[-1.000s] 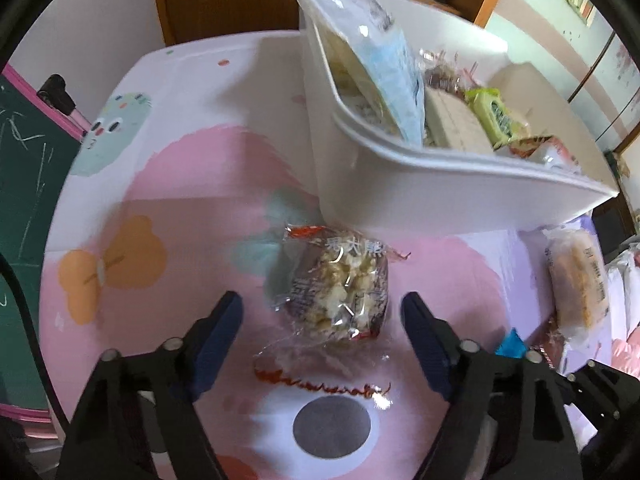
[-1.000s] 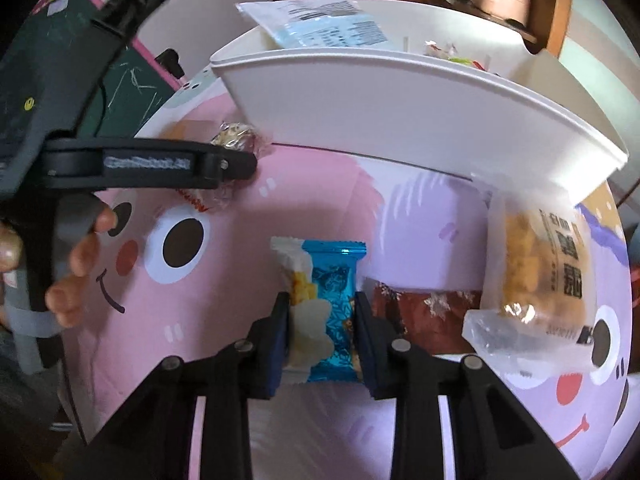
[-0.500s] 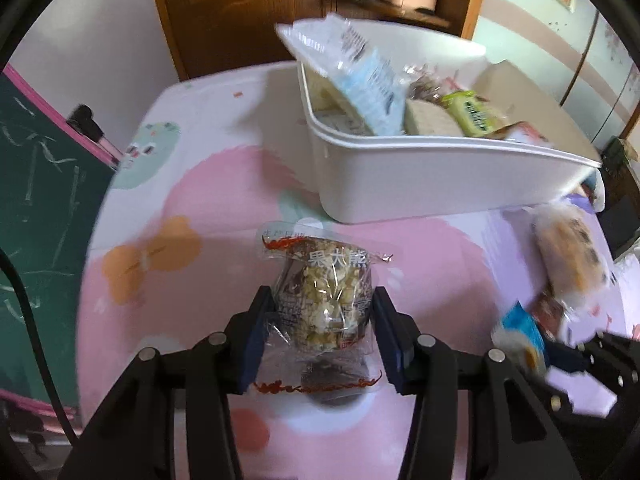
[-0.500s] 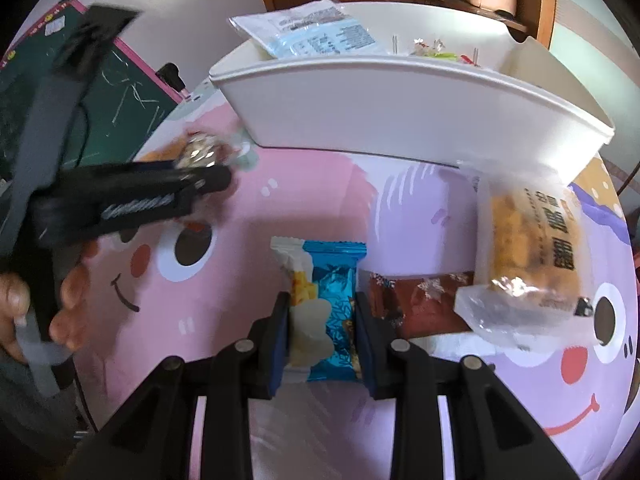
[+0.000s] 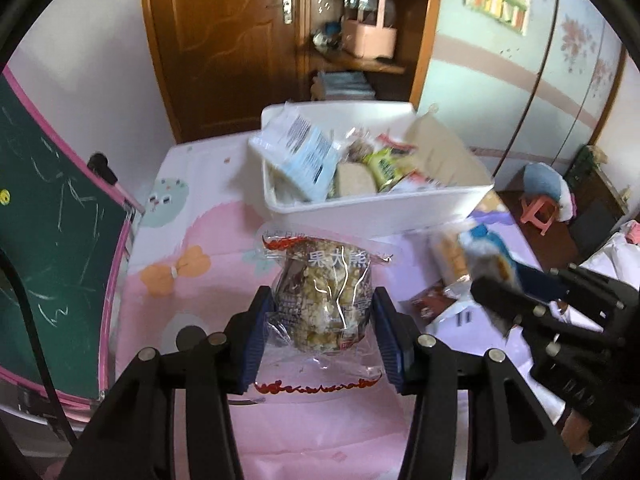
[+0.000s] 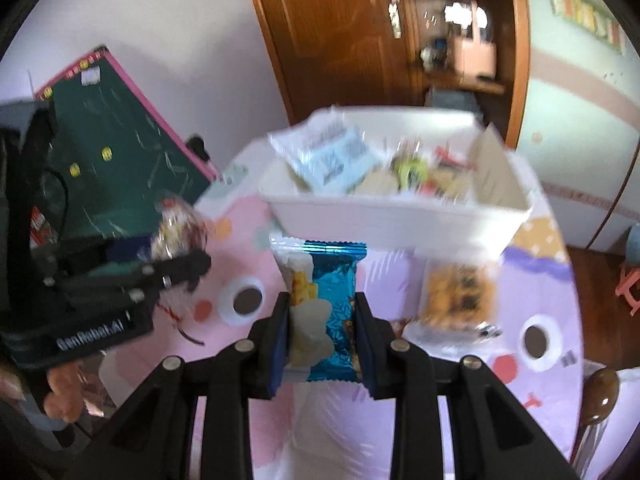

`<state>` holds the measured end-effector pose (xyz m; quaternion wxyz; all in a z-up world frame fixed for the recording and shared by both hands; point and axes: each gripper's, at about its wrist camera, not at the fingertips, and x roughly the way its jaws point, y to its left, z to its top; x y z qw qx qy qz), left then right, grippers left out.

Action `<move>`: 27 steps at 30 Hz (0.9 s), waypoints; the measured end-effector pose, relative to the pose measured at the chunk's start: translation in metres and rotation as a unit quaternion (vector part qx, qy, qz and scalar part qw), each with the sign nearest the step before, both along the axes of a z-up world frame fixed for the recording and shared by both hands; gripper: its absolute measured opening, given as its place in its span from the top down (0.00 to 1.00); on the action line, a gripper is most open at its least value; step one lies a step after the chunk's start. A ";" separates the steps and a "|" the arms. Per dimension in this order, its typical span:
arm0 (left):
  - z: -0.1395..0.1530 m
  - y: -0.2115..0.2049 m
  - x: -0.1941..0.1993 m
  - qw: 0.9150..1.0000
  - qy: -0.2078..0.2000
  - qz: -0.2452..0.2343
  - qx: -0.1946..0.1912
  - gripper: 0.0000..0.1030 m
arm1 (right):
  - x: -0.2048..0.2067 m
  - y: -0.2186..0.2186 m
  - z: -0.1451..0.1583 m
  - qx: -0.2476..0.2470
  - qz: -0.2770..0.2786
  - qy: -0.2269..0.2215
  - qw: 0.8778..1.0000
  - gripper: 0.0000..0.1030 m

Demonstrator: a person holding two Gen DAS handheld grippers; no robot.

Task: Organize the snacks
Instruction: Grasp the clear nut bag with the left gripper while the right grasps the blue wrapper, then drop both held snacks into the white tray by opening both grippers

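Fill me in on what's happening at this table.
A person is sorting snacks with a handheld gripper in each hand. The left gripper is shut on a clear-wrapped puffed snack cake, its jaws having just closed on it. The right gripper is shut on a blue foil snack packet. Both are held above the pink table cover, in front of the white bin already holding snacks. An orange snack bag lies on the table.
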<state>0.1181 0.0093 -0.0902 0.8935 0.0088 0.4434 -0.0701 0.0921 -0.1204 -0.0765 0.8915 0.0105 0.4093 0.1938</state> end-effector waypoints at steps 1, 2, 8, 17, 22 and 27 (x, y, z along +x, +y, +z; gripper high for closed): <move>0.010 -0.002 -0.003 1.000 -0.008 -0.004 0.000 0.54 | -0.002 -0.004 0.011 0.003 -0.005 -0.012 1.000 0.71; 0.017 -0.003 -0.004 1.000 -0.014 -0.007 0.001 0.53 | -0.003 -0.007 0.019 0.004 -0.009 -0.019 1.000 0.71; 0.066 -0.014 -0.006 0.997 -0.070 -0.025 0.029 0.53 | -0.001 -0.018 0.075 -0.013 -0.031 -0.075 0.997 0.71; 0.146 -0.028 0.021 0.986 -0.154 -0.033 0.053 0.53 | 0.029 -0.025 0.165 -0.056 -0.060 -0.183 0.980 0.71; 0.167 -0.041 0.060 0.981 -0.180 -0.028 0.067 0.52 | 0.071 -0.026 0.188 -0.057 -0.081 -0.196 0.976 0.71; 0.162 -0.043 0.117 0.986 -0.163 -0.009 0.040 0.52 | 0.121 -0.029 0.184 -0.053 -0.101 -0.181 0.977 0.71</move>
